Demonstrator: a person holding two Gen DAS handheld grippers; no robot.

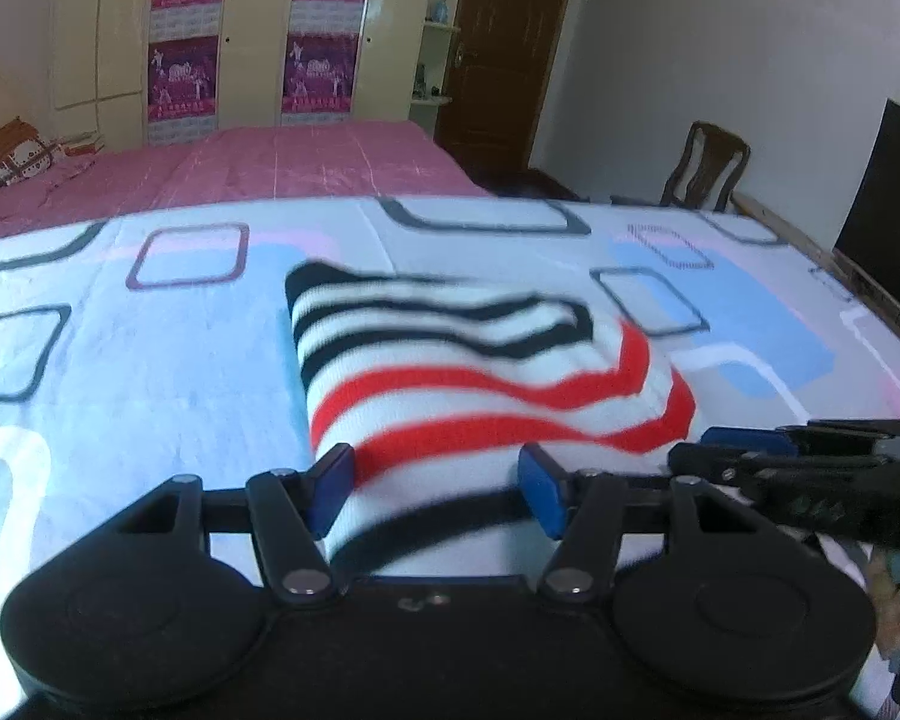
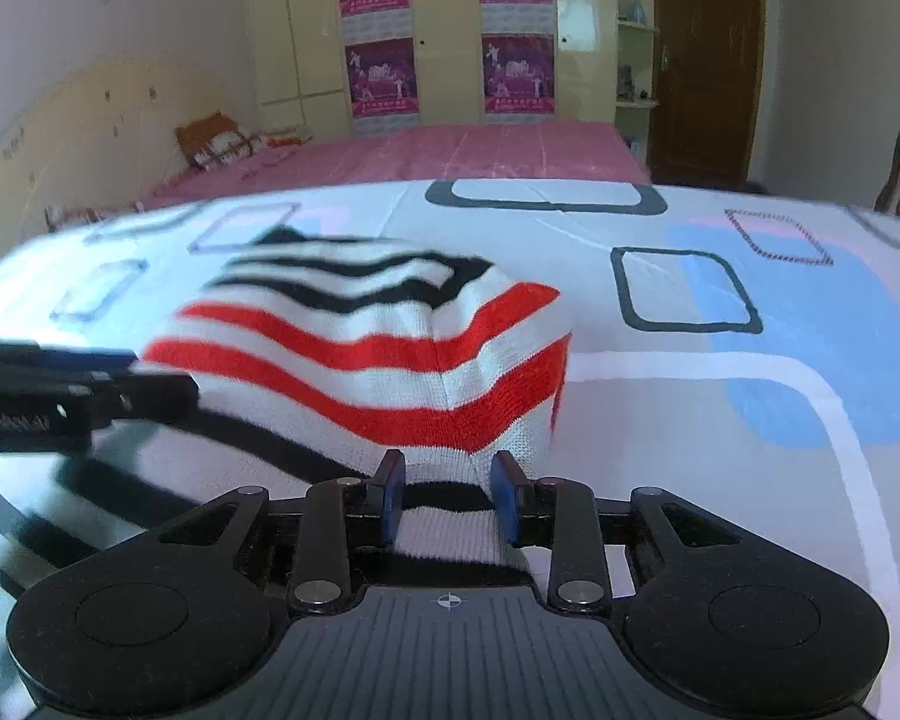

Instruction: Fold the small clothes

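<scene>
A: Striped sweater [image 1: 450, 372] lies bunched on the patterned sheet [image 1: 150, 372]. Left gripper [image 1: 438, 486]: fingers about half open, near hem between the blue pads; grip on the cloth can't be confirmed. Only this view shows a chair [image 1: 705, 165] and a dark screen [image 1: 888, 204] on the right.

B: Right gripper [image 2: 447, 495]: fingers narrower, pads closed on the sweater's white edge. Only this view shows the headboard [image 2: 90, 126] on the left. Pink bed [image 2: 450, 150] appears in both.
</scene>
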